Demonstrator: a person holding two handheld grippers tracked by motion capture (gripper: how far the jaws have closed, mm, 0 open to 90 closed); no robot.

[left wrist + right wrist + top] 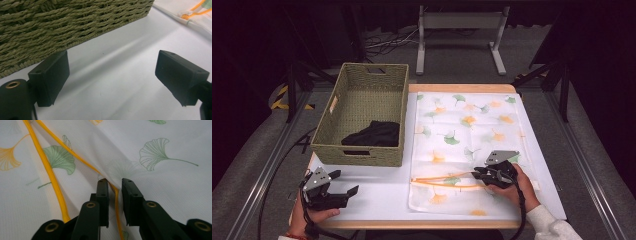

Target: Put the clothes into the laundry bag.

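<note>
The dark cloth (374, 134) is lying half behind the near wall of the basket (357, 154), so its shape is staying unclear. The right gripper (115, 185) has its fingers (103, 195) nearly together around the orange edging (116, 207), which is disappearing below between them, contact uncertain.

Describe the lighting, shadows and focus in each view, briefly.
High view: the white table is brightly lit while the surroundings fall into darkness; the picture is soft. Left gripper view: the woven basket is sharp, the near jaws slightly blurred, with faint shadow bands on the table. Right gripper view: even light, the leaf-print bag crisp, and the bottom jaw bases soft.
</note>
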